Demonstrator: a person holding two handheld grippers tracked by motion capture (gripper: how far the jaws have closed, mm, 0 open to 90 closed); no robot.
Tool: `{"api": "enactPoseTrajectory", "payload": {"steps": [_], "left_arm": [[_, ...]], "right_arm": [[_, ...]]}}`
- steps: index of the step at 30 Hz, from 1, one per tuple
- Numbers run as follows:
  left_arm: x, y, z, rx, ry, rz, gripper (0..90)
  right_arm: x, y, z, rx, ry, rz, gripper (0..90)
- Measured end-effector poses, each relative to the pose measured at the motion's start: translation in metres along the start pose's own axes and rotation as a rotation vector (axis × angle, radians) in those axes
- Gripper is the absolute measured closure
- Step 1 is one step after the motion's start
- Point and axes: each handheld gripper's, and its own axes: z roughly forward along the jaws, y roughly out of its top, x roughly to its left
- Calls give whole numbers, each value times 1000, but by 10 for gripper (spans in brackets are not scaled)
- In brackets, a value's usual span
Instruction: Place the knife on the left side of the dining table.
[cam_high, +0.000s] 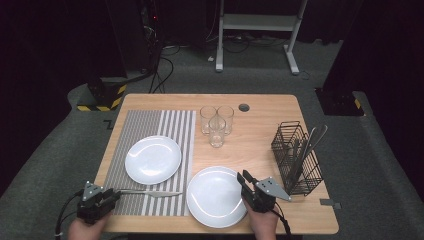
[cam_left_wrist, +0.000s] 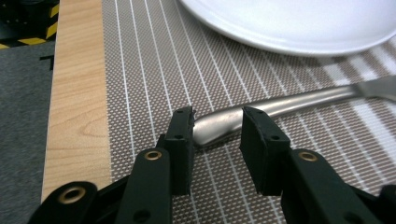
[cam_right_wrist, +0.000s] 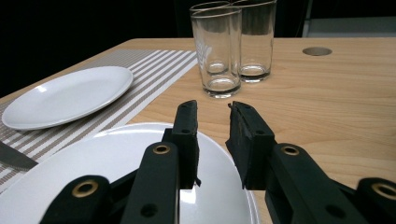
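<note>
At table's near edge, left gripper (cam_left_wrist: 217, 128) sits w/ jaws parted astride the knife (cam_left_wrist: 289, 105) handle on the placemat (cam_left_wrist: 140, 60), prob. lining up a pinch, while right gripper (cam_right_wrist: 212, 140) hangs unclenched, empty, over the near plate (cam_right_wrist: 116, 154).

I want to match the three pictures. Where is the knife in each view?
High view: knife on the striped mat, lower left.
Left gripper view: handle end between the open claw's jaws.
Right gripper view: dark strip at left edge.
Shared landmark: the plate on the mat.
</note>
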Motion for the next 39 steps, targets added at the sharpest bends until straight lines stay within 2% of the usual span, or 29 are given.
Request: {"api": "enactPoseTrajectory", "payload": {"steps": [8,20,30,33,38,39], "left_arm": [[0,9,-3,-35,-12,-20,644],[-7,25,1,-71,-30,-20,645],[-7,31,0,-86,-21,-27,648],[-14,36,2,-102,-25,-21,636],[-25,43,7,-122,-39,-14,600],[-31,47,11,-130,-47,-7,596]], "right_arm": [[-1,-2,3,23,-3,-10,705],[-3,-4,10,109,-12,-6,683],[-5,-7,10,117,-20,-9,644],[-6,-8,11,122,-17,-13,681],[-5,-9,10,121,-10,-22,689],[-6,-9,10,121,-9,-27,694]]}}
